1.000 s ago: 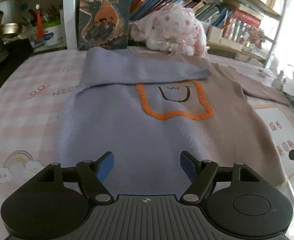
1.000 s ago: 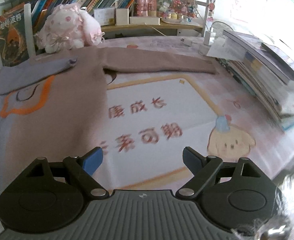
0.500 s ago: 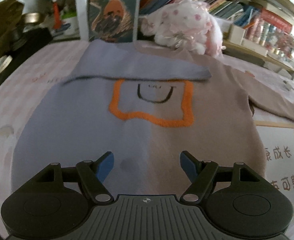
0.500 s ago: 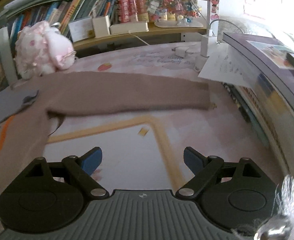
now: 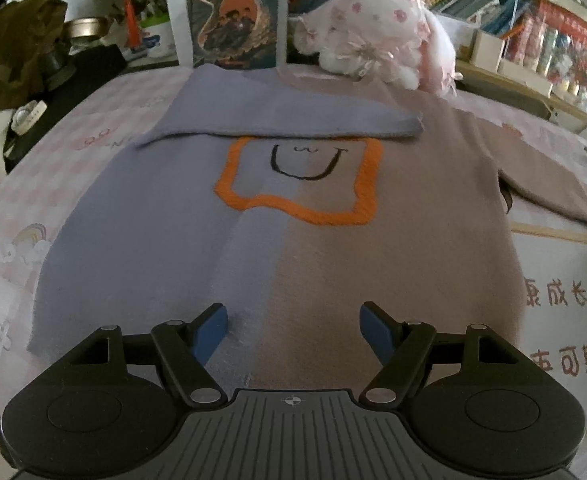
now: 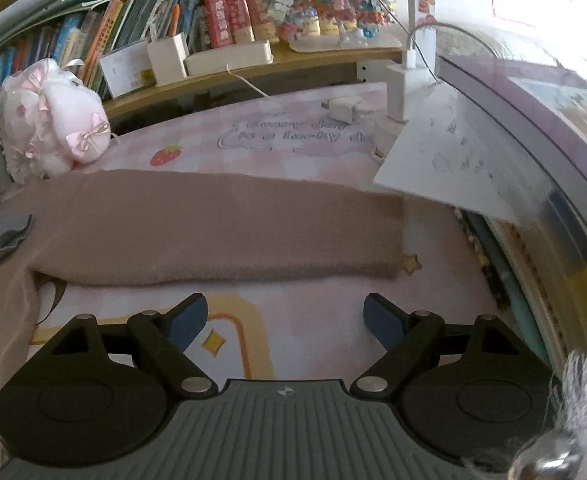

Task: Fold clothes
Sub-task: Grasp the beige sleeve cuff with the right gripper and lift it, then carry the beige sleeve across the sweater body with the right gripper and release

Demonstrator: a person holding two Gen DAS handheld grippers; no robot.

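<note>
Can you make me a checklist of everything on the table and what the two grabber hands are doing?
Surface: pink cartoon table mat, sweater spread on it.
Job's things: blue-and-tan sweater lying flat; blue sleeve folded across the chest; tan sleeve stretched out sideways.
Clutter: pink plush toy, sheet of paper, stacked books.
Grippers: left gripper open above the hem; right gripper open near the tan sleeve, holding nothing.
Cables: white charger and cord.
Surroundings: bookshelf, Harry Potter book.

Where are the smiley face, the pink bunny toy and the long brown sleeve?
smiley face (image 5: 304, 160): left wrist view, on its black mouth curve.
pink bunny toy (image 6: 51, 120): right wrist view, on its body.
brown sleeve (image 6: 221, 226): right wrist view, mid-length.
</note>
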